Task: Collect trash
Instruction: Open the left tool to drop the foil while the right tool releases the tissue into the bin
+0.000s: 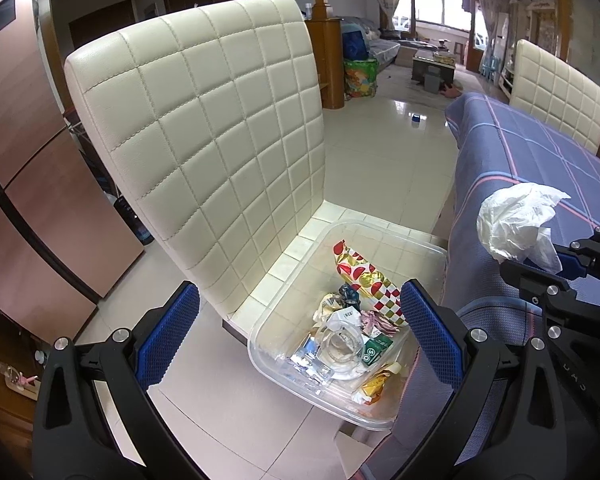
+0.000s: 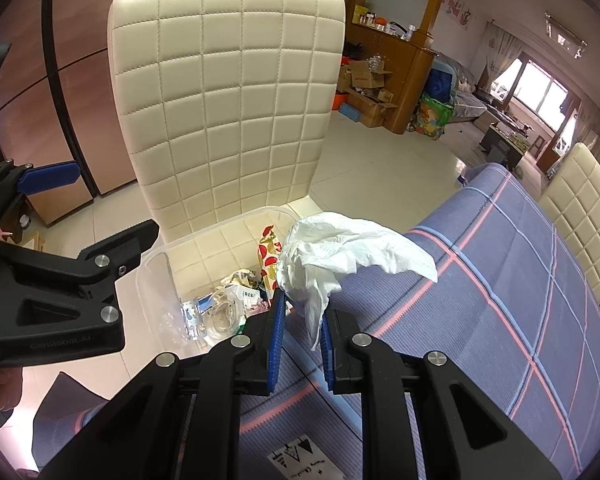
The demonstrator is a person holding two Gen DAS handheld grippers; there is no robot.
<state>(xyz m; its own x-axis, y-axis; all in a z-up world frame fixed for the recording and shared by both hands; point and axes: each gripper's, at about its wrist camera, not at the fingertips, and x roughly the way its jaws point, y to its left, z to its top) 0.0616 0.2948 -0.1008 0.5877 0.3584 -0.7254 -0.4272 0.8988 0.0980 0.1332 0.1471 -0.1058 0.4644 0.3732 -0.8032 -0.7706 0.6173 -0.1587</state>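
A clear plastic bin (image 1: 416,236) (image 2: 156,256) sits on the seat of a cream quilted chair (image 1: 204,128) (image 2: 228,92). It holds several wrappers, among them a red, gold and white one (image 1: 364,276) (image 2: 269,249). My right gripper (image 2: 303,312) is shut on a crumpled white tissue (image 2: 340,256) and holds it at the table's edge, beside the bin's right rim. The tissue (image 1: 516,224) and the right gripper (image 1: 568,268) also show in the left wrist view. My left gripper (image 1: 300,328) is open and empty, above the bin's near left side; it shows in the right wrist view (image 2: 60,216).
A table with a blue plaid cloth (image 1: 540,168) (image 2: 520,280) stands right of the chair. A second cream chair (image 1: 560,92) (image 2: 580,208) is behind it. A brown cabinet (image 1: 24,184) is at the left. Tiled floor (image 1: 388,152) stretches to a living room with boxes (image 2: 364,88).
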